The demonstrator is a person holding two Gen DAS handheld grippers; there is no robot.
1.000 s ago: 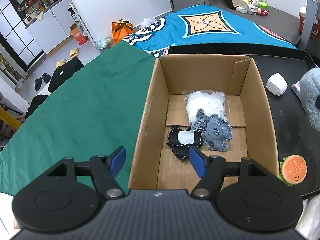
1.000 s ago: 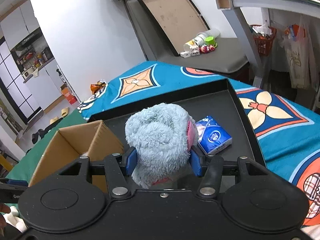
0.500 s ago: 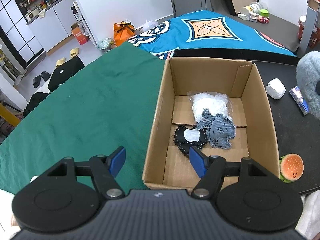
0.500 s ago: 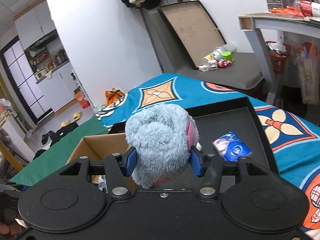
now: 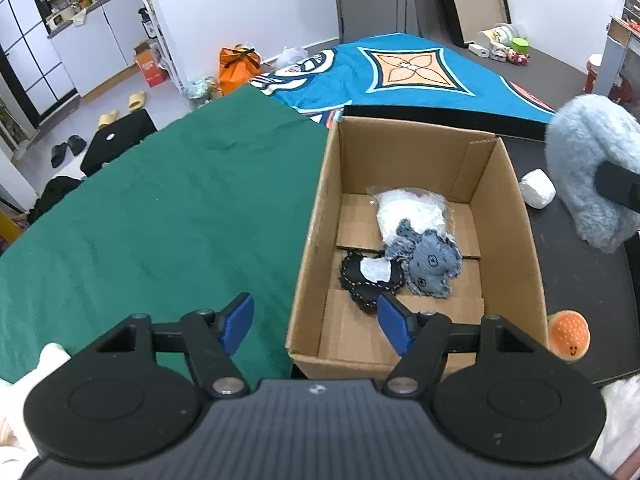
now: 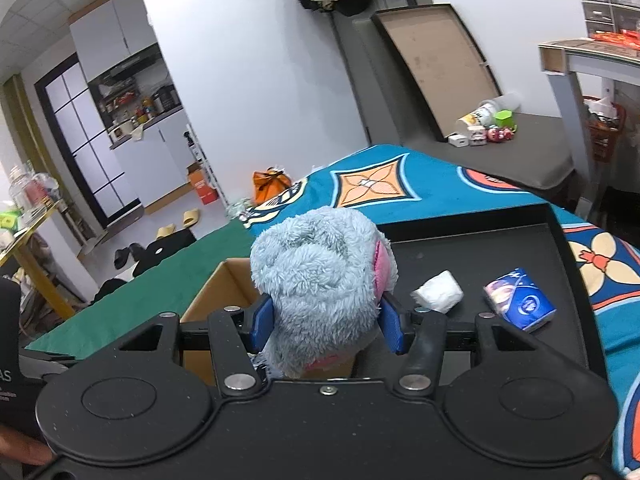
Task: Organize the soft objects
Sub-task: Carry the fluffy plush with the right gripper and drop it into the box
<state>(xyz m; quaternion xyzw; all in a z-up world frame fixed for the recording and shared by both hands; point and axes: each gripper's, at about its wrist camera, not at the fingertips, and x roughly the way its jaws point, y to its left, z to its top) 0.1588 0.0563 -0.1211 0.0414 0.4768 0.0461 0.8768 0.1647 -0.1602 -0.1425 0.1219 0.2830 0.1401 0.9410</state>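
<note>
Fluffy pale-blue plush toy (image 6: 320, 284) clamped in right gripper (image 6: 324, 322), hiding most of brown cardboard box (image 6: 218, 300), left gripper (image 5: 314, 324) empty, jaws closing, orange burger plush (image 5: 569, 339) partly hidden.

From your left wrist view, the fluffy light-blue plush toy (image 5: 588, 168) ran off the right edge, and a dark finger of the right gripper (image 5: 618, 190) covered part of it. Your blue right finger pad hid a corner of the black stitched fabric patch (image 5: 368, 276) in the brown cardboard box (image 5: 316, 240). The crinkled clear plastic bag of white stuffing (image 5: 408, 212) lay partly under the grey denim fabric toy (image 5: 432, 264). In your right wrist view the plush blocked most of the box, so its contents could not be seen. The print on the blue tissue packet (image 6: 520, 300) was too blurred to read.
</note>
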